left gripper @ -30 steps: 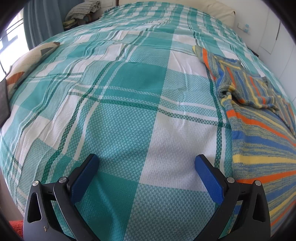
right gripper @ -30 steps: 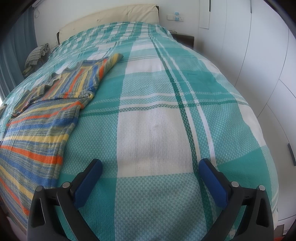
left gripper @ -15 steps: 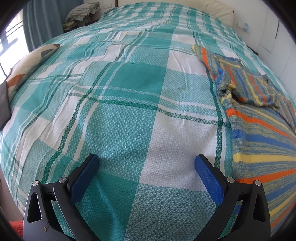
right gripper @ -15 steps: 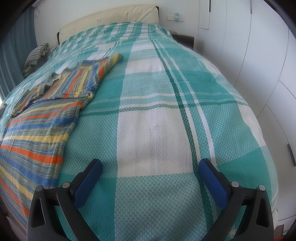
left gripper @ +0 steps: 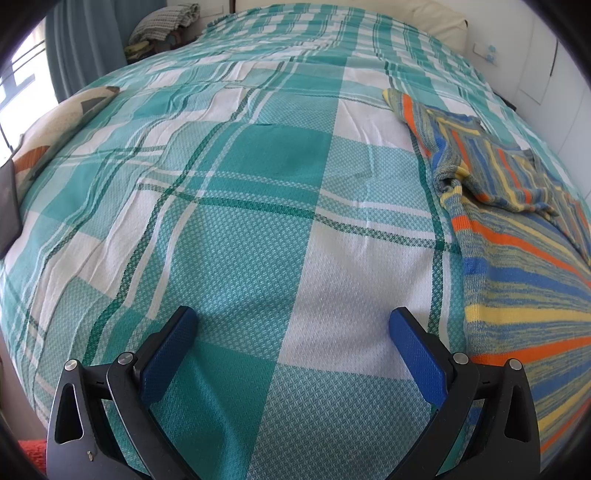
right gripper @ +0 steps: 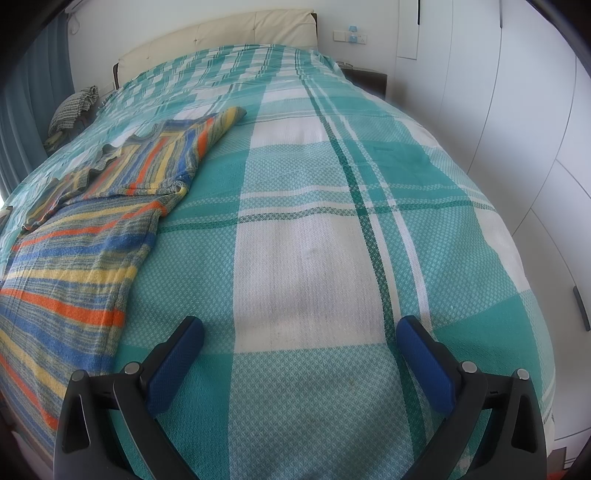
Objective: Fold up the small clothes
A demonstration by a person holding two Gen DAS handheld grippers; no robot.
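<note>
A striped knit garment point(left gripper: 517, 266) in blue, orange and yellow lies flat on the bed at the right of the left wrist view, one sleeve folded across its upper part. The same striped garment point(right gripper: 77, 251) fills the left side of the right wrist view. My left gripper point(left gripper: 291, 325) hovers open over bare bedspread, left of the garment's edge. Over bare bedspread to the garment's right, my right gripper point(right gripper: 301, 332) is open too. Neither touches the cloth.
The bed point(left gripper: 236, 206) carries a teal and white plaid bedspread. A patterned pillow point(left gripper: 55, 122) lies at its left edge. Folded cloth point(left gripper: 162, 22) is piled beyond the far left corner. White wardrobe doors point(right gripper: 517, 110) stand close along the right side, and a headboard point(right gripper: 221, 40) at the far end.
The left wrist view has tilted slightly, so the far end of the bed sits a little lower in frame. The garment and the right gripper have not moved.
</note>
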